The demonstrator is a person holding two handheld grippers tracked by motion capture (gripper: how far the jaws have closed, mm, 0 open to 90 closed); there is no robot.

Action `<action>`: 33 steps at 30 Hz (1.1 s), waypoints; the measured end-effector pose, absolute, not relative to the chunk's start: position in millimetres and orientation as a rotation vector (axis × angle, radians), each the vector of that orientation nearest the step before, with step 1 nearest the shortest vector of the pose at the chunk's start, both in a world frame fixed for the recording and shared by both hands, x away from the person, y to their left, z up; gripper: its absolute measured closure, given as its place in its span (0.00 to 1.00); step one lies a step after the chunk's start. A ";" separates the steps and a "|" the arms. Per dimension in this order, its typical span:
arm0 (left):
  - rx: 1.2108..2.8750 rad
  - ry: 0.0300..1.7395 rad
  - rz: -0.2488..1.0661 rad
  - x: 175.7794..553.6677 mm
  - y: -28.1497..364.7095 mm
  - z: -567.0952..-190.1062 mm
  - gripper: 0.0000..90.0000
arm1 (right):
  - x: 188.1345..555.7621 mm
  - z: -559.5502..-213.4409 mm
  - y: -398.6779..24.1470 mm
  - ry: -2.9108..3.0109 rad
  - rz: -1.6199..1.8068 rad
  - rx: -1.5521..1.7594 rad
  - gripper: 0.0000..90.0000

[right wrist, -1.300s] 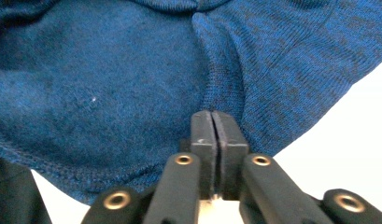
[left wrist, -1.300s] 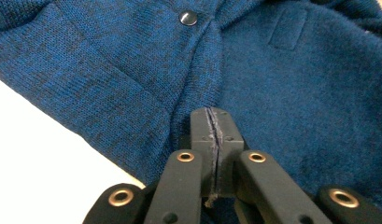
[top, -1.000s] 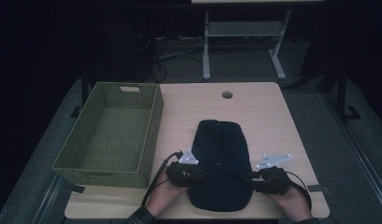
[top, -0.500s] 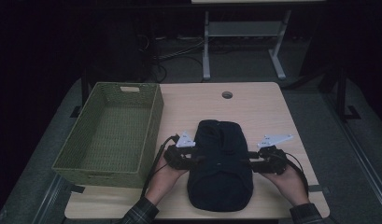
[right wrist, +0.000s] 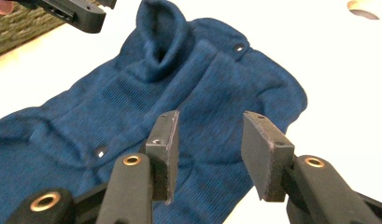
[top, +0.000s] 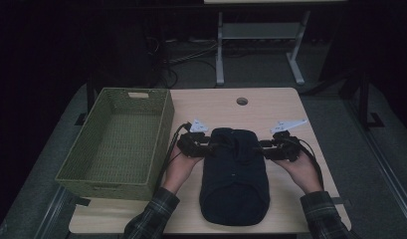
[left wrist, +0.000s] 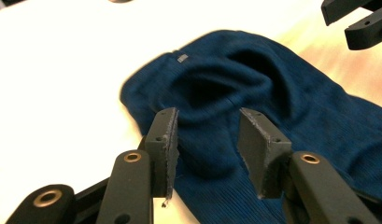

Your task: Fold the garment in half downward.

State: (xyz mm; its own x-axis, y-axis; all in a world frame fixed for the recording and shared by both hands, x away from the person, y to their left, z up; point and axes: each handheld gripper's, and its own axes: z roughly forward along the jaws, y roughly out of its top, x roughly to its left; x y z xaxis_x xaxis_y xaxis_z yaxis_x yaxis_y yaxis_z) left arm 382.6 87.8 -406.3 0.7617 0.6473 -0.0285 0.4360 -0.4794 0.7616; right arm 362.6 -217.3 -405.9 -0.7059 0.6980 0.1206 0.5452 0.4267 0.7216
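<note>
A dark blue knit garment [top: 236,189] with snap buttons lies lengthwise on the wooden table [top: 270,107], its far end rumpled into a raised fold [right wrist: 163,28]. My left gripper [top: 216,147] hovers at the garment's left side near its far end. Its jaws stand apart over the cloth [left wrist: 296,107], wider than a second ago though lately closing a little, and the pads press on nothing. My right gripper [top: 258,148] faces it from the right side, jaws just opened and apart above the fabric [right wrist: 132,93]. Each gripper's view catches the other's tips at its top edge.
A green woven basket [top: 163,129], with nothing in it, stands at the table's left, close to the left hand. A round cable hole [top: 242,101] sits near the far edge. Behind the table are a white desk frame [top: 220,55] and cables on a dark floor.
Both hands have slid along the garment's sides from its middle toward its far end and risen a little. Both pairs of jaws stand wider than before.
</note>
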 end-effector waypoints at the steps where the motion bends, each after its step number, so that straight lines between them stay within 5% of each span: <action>1: 2.143 0.811 0.339 385.6 87.4 -405.9 0.64 | 367.6 -404.8 -217.3 2.472 1.143 1.100 0.64; 18: 2.149 0.907 0.358 459.1 70.5 -426.3 0.67 | 428.1 -413.1 -215.2 2.421 1.135 1.199 0.64; 33: 2.211 0.976 0.313 481.2 64.0 -457.0 0.66 | 468.0 -438.1 -220.0 2.391 1.074 1.359 0.64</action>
State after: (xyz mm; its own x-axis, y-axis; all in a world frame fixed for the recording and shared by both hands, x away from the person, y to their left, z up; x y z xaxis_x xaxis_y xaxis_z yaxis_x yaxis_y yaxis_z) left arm 481.2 64.0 -457.0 0.6884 0.7233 -0.0545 0.5570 -0.4790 0.6784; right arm 468.0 -220.0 -438.1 -0.5621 0.8073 0.1795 0.6704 0.3176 0.6706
